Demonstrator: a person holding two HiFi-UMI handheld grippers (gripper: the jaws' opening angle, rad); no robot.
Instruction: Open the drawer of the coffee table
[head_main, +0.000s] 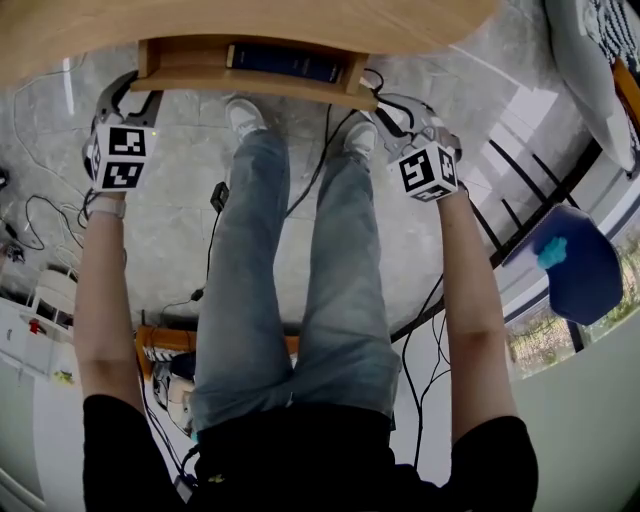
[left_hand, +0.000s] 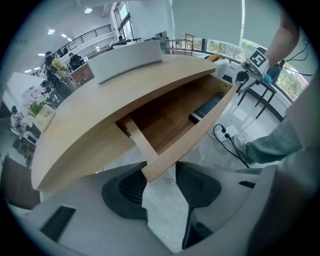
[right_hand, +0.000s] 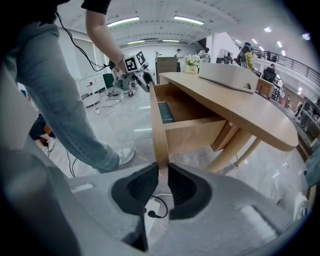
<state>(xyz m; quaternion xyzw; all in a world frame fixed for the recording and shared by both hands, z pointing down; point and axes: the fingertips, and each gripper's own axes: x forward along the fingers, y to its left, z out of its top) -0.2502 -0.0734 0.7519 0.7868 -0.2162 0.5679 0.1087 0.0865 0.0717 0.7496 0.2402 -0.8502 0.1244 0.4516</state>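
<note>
1. The drawer (head_main: 250, 78) stands pulled out from under the tabletop (right_hand: 235, 105), toward the person.
2. The left gripper (left_hand: 160, 172) jaws pinch the left end of the front panel (right_hand: 159, 130) at their tips. The right gripper (right_hand: 162, 176) jaws clamp its right end.
3. It is stiff wood and probably slides lightly. Hold both ends and pull evenly.

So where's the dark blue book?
The dark blue book lies inside the open drawer, top middle of the head view, just under the edge of the coffee table.

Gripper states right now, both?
Left gripper: closed on the light wooden drawer front, at one end.
Right gripper: closed on the same drawer front, other end.
</note>
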